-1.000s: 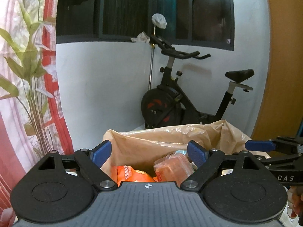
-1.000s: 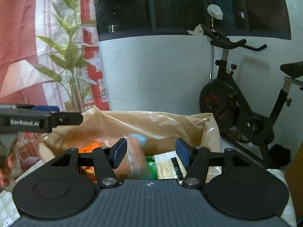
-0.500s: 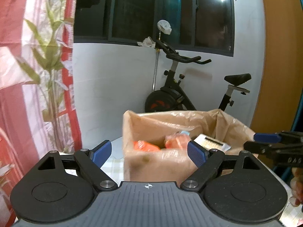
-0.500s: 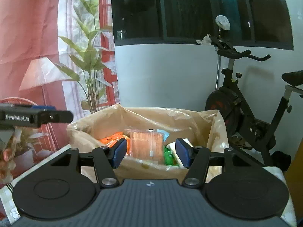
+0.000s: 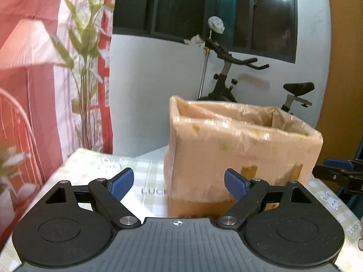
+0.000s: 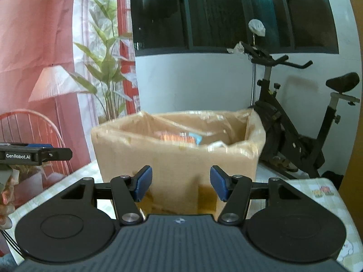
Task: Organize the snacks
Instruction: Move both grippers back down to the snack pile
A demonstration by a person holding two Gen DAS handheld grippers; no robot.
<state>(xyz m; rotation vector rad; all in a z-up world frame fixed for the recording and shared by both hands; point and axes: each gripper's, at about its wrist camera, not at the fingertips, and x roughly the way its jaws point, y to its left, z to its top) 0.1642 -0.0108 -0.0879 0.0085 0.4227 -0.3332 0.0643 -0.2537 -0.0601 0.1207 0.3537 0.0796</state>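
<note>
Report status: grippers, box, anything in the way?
Left gripper open, empty. Right gripper open, empty. Box upright on table, snacks inside. Nothing between grippers and box.

Both grippers now sit lower and farther back from the lined cardboard box point(image 5: 245, 149) than a second ago — the left gripper point(image 5: 179, 183) no longer looks down at the snacks point(image 6: 179, 137), only the box's outer wall. The checked tablecloth point(image 5: 95, 167) comes into view — the right gripper point(image 6: 179, 182) faces the box front.

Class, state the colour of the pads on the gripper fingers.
Blue pads on black fingers, clearest in the right wrist view.
</note>
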